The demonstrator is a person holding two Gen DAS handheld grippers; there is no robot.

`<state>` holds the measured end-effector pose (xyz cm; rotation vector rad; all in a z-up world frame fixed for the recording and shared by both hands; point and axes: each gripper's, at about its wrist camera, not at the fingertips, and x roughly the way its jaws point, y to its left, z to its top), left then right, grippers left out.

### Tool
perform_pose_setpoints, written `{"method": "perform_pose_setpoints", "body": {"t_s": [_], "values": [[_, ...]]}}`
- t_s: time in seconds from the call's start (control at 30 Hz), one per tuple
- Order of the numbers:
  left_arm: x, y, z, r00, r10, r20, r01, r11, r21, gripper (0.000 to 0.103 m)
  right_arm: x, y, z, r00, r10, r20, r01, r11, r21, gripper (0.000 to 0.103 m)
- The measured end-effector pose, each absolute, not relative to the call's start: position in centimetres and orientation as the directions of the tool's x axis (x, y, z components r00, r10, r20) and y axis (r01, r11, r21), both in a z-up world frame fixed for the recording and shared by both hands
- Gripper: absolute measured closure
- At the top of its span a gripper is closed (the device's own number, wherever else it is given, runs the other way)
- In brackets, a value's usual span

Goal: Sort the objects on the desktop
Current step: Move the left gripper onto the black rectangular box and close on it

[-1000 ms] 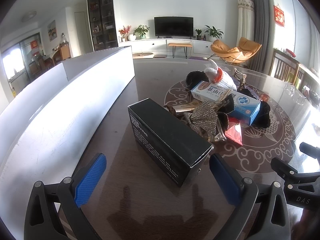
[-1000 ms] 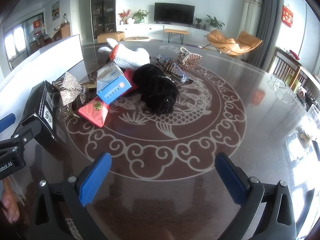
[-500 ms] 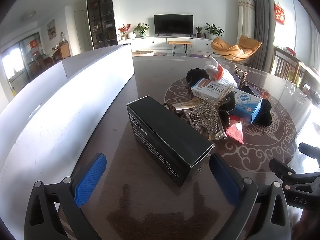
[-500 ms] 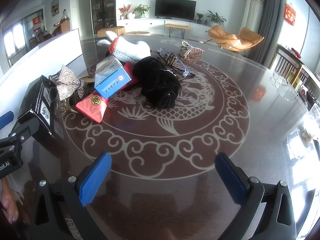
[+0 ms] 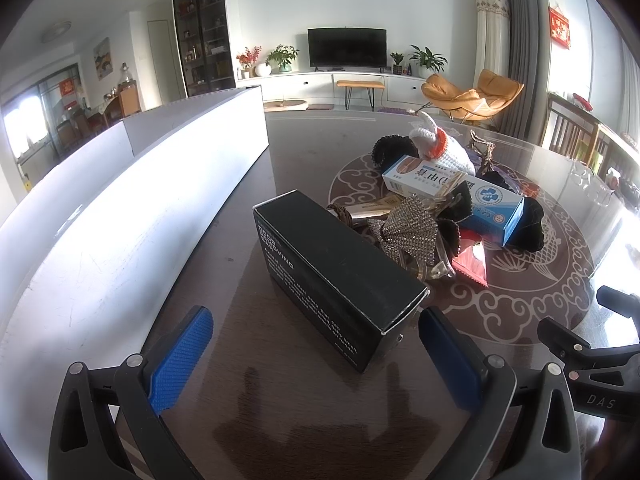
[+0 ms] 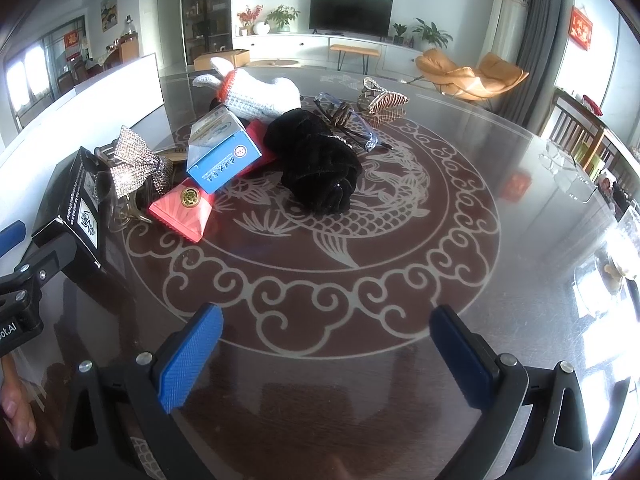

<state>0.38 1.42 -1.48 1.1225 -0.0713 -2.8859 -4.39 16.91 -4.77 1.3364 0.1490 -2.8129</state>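
Note:
A long black box (image 5: 336, 268) lies on the dark table just ahead of my open left gripper (image 5: 316, 344); its near end reaches between the blue pads without touching them. Behind it is a pile: a rhinestone bow (image 5: 412, 232), a blue-and-white medicine box (image 5: 452, 192), a red packet (image 5: 474, 260), a black cloth (image 5: 528, 224) and a white knitted toy (image 5: 440, 148). The right wrist view shows the same pile: black box (image 6: 76, 204), bow (image 6: 136, 164), medicine box (image 6: 220, 148), red packet (image 6: 184, 208), black cloth (image 6: 316, 168), knitted toy (image 6: 256, 92), glasses (image 6: 348, 124). My right gripper (image 6: 326, 352) hangs open over bare table.
A long white bin wall (image 5: 120, 208) runs along the left of the table. A striped hair clip (image 6: 380, 100) lies at the far side. Clear glasses (image 6: 568, 172) stand at the right edge. The left gripper's body (image 6: 24, 280) shows at the right view's left edge.
Both grippers have moved slightly forward toward the pile; the black box sits a little closer to the left pads. Nothing was grasped.

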Motion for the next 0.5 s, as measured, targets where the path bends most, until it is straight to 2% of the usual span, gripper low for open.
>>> {"method": "perform_pose_setpoints", "body": {"t_s": [0.5], "values": [[0.29, 1.01, -1.77, -0.728, -0.05, -0.684, 0.016, -0.998, 0.056, 0.0, -4.63, 16.72, -5.15, -0.626, 0.014, -0.78, 0.07, -0.995, -0.074, 0.0]]}}
